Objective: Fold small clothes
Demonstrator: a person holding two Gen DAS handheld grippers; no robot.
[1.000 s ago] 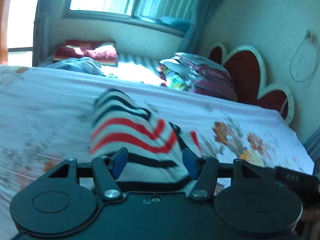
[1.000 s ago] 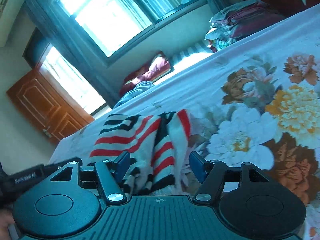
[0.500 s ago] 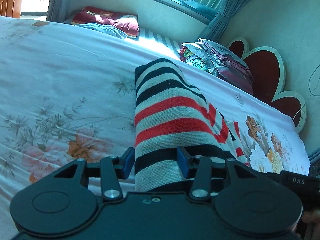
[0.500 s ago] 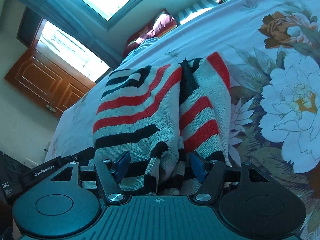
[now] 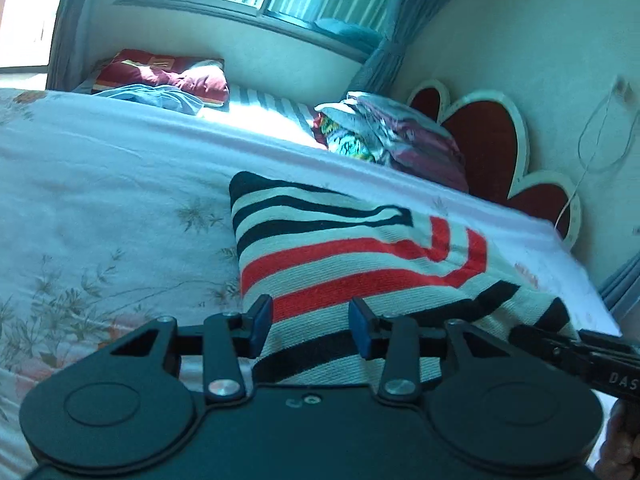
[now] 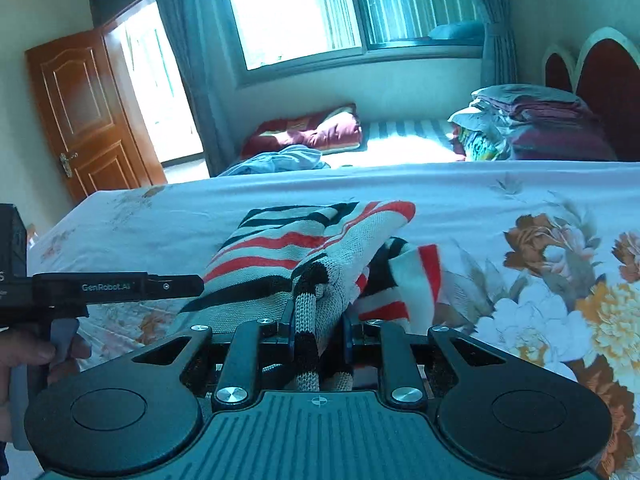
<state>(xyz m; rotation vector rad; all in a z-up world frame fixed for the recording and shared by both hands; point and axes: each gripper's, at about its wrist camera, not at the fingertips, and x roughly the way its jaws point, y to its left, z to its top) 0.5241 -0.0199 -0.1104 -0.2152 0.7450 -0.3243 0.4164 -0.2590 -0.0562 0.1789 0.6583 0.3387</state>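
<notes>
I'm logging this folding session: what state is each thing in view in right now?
Striped sweater: partly folded, rumpled on the bed.
Right claw: just closed on a bunched sweater edge.
Left claw: closing, open around sweater hem.
Door: ajar.
Curtain: drawn aside.

"GenRobot.AI" is printed in pale letters on the left gripper (image 6: 116, 288), poking in at about 9 o'clock of the right wrist view. The right gripper (image 5: 592, 364), around 4 o'clock of the left view, reads "DAS", cut off at the edge.

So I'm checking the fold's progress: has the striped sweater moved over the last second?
Yes. The right tongs have just closed on the striped sweater, bunching its near edge up off the floral bedsheet.
</notes>
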